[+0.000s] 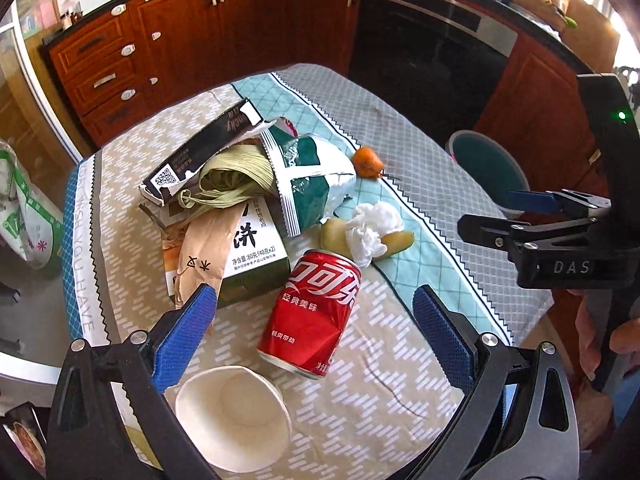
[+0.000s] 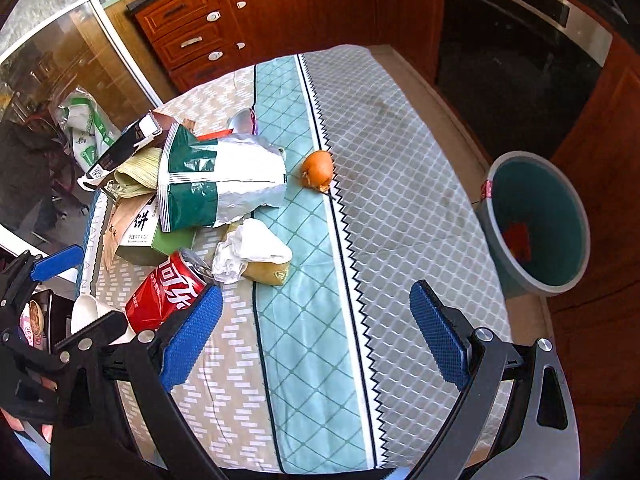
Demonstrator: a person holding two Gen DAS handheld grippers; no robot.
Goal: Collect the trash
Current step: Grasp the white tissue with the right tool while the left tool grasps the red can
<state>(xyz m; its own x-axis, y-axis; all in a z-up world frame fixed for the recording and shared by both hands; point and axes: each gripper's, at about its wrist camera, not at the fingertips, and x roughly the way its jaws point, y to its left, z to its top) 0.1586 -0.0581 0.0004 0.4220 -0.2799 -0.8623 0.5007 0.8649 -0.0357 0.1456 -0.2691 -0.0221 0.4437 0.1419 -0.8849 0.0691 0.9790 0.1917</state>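
Trash mostly uncollected: red can (image 1: 312, 312), paper cup (image 1: 234, 416), tissue (image 1: 374, 228), snack bag (image 1: 308, 176) piled on bench (image 2: 400, 200) left of bin (image 2: 536, 220), which holds something red. Left gripper (image 1: 316, 340) and right gripper (image 2: 316, 340) fingers apart, empty.

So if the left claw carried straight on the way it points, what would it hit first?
Most likely the red soda can, lying on its side on the tablecloth between the open left claw fingers, though depth is hard to judge.
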